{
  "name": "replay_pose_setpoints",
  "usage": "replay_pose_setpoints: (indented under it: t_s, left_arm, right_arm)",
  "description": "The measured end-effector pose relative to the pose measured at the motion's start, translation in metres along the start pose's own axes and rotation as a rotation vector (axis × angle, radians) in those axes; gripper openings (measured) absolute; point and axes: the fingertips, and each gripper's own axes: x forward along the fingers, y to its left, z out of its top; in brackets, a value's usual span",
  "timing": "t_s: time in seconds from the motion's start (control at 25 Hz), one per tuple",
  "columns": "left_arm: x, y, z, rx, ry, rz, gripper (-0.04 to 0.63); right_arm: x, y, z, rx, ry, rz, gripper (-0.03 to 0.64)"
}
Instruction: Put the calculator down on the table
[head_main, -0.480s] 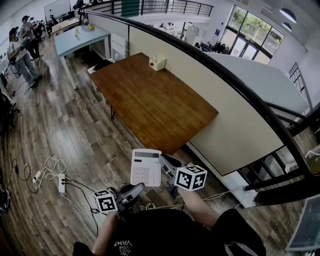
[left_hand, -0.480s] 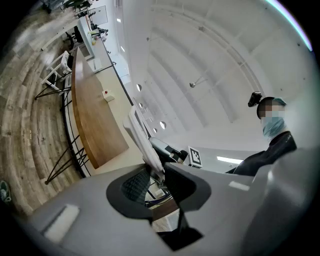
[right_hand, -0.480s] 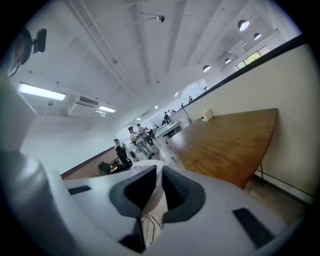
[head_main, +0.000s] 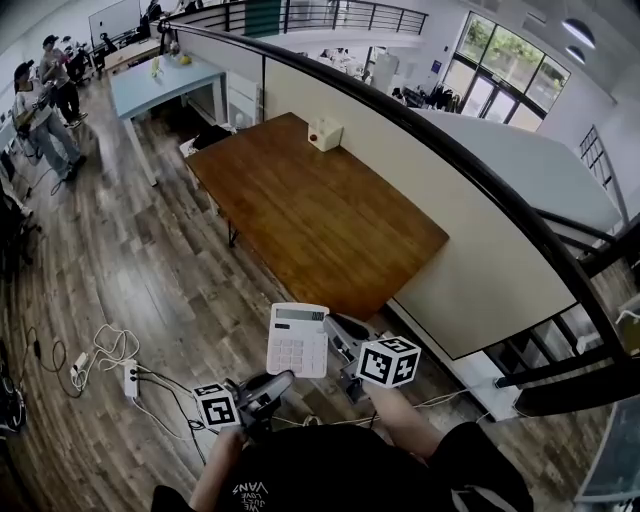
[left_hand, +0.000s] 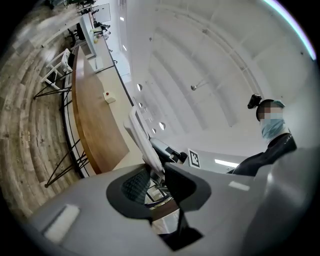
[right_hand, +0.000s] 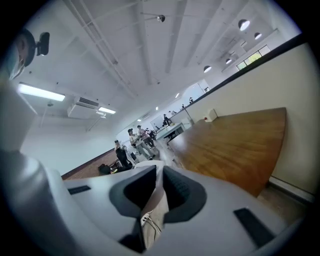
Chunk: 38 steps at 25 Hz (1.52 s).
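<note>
A white calculator (head_main: 297, 340) is held upright in the air, just short of the near corner of the brown wooden table (head_main: 310, 220). My left gripper (head_main: 274, 381) is shut on its lower edge. My right gripper (head_main: 336, 346) is shut on its right edge. In the left gripper view the calculator (left_hand: 141, 136) rises edge-on from between the jaws of the left gripper (left_hand: 152, 175), with the table (left_hand: 95, 125) beyond. In the right gripper view the calculator's pale edge (right_hand: 156, 202) sits between the dark pads of the right gripper (right_hand: 159, 187).
A small white box (head_main: 324, 133) stands at the table's far end. A beige partition with a dark rail (head_main: 430, 140) runs along the table's right side. A power strip and cables (head_main: 130, 378) lie on the wood floor at left. People (head_main: 35, 110) stand far left.
The whole head view has shifted slightly. Both grippers hold the calculator the same way, in the same place before the table's near corner.
</note>
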Motion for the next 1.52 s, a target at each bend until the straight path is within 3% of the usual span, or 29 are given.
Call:
replay_pose_setpoints:
  t_s: [0.4, 0.92, 1.24, 1.52]
  left_arm:
    - [-0.035, 0.038, 0.089, -0.013, 0.077, -0.049, 0.095]
    - [-0.09, 0.082, 0.181, -0.003, 0.256, -0.119, 0.095]
    - [-0.079, 0.109, 0.202, -0.057, 0.272, -0.142, 0.095]
    - [-0.045, 0.138, 0.24, -0.054, 0.291, -0.13, 0.095]
  right_arm:
    - [0.086, 0.022, 0.024, 0.031, -0.05, -0.069, 0.048]
    - [0.168, 0.056, 0.027, 0.089, -0.153, -0.223, 0.048]
    - [0.195, 0.035, 0.034, 0.104, -0.134, -0.268, 0.048]
    - [0.231, -0.001, 0.065, 0.121, -0.15, -0.261, 0.048]
